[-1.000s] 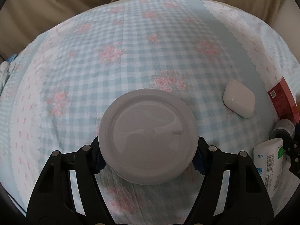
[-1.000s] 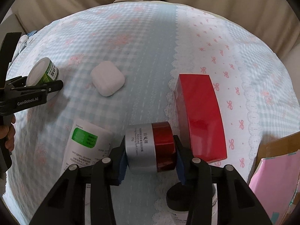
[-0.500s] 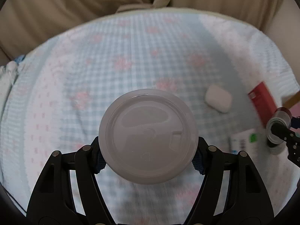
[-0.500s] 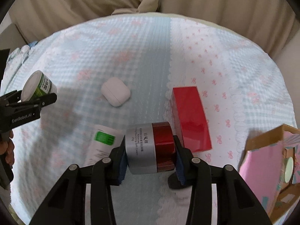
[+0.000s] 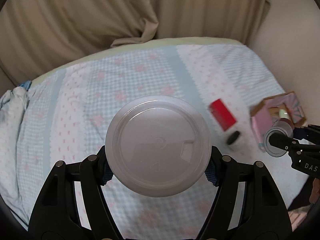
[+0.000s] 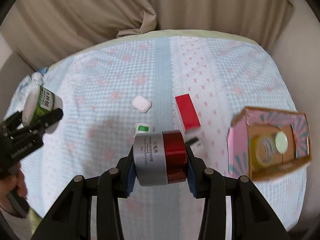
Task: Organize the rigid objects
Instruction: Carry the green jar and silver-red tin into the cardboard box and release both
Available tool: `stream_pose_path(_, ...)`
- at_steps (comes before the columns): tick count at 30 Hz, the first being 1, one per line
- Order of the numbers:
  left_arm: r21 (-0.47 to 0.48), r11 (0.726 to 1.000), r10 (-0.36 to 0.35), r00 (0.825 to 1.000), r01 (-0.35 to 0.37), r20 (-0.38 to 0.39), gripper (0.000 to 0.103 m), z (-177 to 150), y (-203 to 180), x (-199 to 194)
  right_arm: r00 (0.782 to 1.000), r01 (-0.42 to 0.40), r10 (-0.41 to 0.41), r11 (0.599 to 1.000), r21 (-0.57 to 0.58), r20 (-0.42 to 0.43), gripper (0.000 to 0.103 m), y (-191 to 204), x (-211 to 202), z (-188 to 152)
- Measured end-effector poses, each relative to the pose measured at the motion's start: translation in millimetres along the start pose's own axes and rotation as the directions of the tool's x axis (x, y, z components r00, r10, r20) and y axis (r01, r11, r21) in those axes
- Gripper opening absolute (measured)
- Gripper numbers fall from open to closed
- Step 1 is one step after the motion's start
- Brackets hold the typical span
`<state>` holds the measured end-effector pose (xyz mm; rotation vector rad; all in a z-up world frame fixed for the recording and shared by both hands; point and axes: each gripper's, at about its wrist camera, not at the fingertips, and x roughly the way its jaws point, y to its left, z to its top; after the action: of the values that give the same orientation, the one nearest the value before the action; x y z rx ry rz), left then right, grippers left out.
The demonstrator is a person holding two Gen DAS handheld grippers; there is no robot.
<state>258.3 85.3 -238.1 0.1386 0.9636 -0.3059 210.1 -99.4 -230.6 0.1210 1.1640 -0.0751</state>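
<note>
Clearly, two jars are being carried at once above a bed covered with a blue and pink patterned bedspread [image 6: 120, 76]. A white-lidded tub with a green label [image 5: 158, 146] is pinched between the pads of the left hand-held gripper [image 5: 158, 172], its lid facing that camera; in the right wrist view the same tub is seen held up at the left edge. A cream jar with a silver body and a dark red lid [image 6: 160, 158] is clamped on its side by the right hand-held gripper [image 6: 160, 172], lifted off the bedspread. To the right a pink cardboard box [image 6: 240, 152] lies open, and inside it a yellowish glass jar [image 6: 264, 150] and a pale round lid [image 6: 281, 140] can already be made out, so part of the sorting is judged to be done. Left loose on the bedspread are a white earbud case [image 6: 141, 104], a red carton [image 6: 187, 111], a white tube with a green label [image 6: 143, 129] partly hidden behind the cream jar, and a small dark-capped item [image 5: 233, 137], blurred, just beside the carton. The task is judged to be somewhere around the middle: two things are in hand and not yet placed, and four more appear to be waiting
</note>
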Motion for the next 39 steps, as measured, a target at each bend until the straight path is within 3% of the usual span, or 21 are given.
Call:
stream_pose_path(9, 0.039, 0.995, -0.088, 0.996, 0.088, 0.002, 0.068, 8, -71, -55, 0.997, 0.050, -0.054, 0.995, 0.087, 0.049, 0.039, -51, -83, -2)
stream_pose_path(15, 0.052, 0.991, -0.127, 0.991, 0.126, 0.032, 0.068, 21, -143, -82, 0.994, 0.081, -0.092, 0.983, 0.164, 0.062, 0.039, -121, -123, -15)
stream_pose_path(21, 0.033, 0.989, -0.145, 0.989, 0.144, 0.035, 0.068, 33, -223, -85, 0.992, 0.098, -0.111, 0.973, 0.208, 0.053, 0.039, -211, -144, -26)
stream_pose_path(30, 0.035, 0.982, -0.182, 0.982, 0.184, -0.056, 0.068, 41, -351, -29, 0.992, 0.118, -0.125, 0.965, 0.233, 0.015, 0.039, -335, -134, -22)
stream_pose_path(39, 0.048, 0.981, -0.174, 0.968, 0.186, -0.181, 0.068, 43, -429, 62, 0.994, 0.082, -0.060, 0.963, 0.258, -0.093, 0.039, -416, -53, -15)
